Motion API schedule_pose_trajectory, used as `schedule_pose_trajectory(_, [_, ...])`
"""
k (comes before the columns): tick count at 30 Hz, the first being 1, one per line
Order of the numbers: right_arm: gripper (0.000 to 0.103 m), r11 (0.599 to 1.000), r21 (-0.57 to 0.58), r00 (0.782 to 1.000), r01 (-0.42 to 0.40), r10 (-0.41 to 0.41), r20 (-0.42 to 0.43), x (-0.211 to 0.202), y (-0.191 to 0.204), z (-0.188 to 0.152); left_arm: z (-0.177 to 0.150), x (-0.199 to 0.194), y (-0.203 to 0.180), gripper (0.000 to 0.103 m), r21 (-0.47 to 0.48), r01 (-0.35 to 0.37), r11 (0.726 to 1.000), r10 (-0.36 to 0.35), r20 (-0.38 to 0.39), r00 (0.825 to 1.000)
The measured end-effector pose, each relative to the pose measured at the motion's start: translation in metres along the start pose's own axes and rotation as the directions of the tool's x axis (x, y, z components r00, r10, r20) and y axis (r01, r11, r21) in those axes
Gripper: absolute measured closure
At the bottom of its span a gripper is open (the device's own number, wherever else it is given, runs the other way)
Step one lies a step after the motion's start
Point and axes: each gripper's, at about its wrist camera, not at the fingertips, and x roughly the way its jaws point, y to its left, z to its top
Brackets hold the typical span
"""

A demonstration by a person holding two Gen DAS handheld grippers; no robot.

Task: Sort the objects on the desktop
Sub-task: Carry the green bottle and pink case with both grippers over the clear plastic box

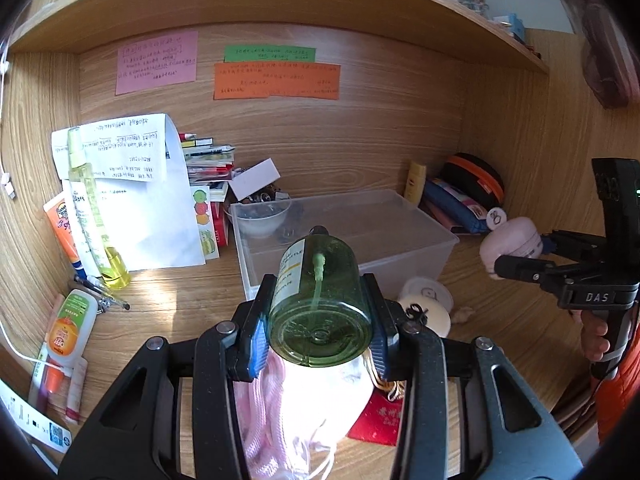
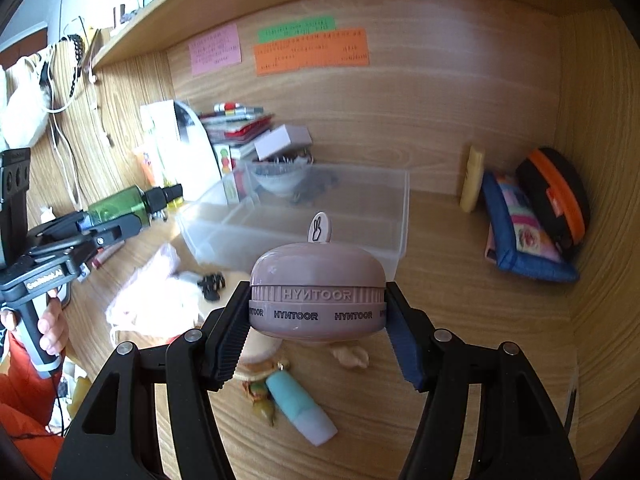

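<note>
Left wrist view: the left gripper is clamped on a green pump bottle, base toward the camera, held above the desk with the clear plastic bin at 12 o'clock. At 3 o'clock the right gripper carries a pink case. To place well, I judge the bottle should travel over the near rim, tip level, and go low into the bin's bare floor, clear of the white bowl at 11 o'clock. "DAS" shows on the right gripper; the bottle label is too foreshortened to read.

Right wrist view: the right gripper is clamped on the pink case, embossed and printed "HYNTOOR", with a victory-sign tag on top. The bin lies at 12 o'clock, the left gripper with its bottle at 9 o'clock; staggering both drops should avoid a collision
</note>
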Motion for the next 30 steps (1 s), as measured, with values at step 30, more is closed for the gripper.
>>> schedule_pose_trajectory(30, [0.043, 0.999, -0.028, 0.997, -0.043, 0.044, 0.069, 0.052, 0.012, 0.091, 0.067, 0.103, 0.042, 0.062, -0.105, 0.02, 0.994, -0.033, -0.129, 0.991])
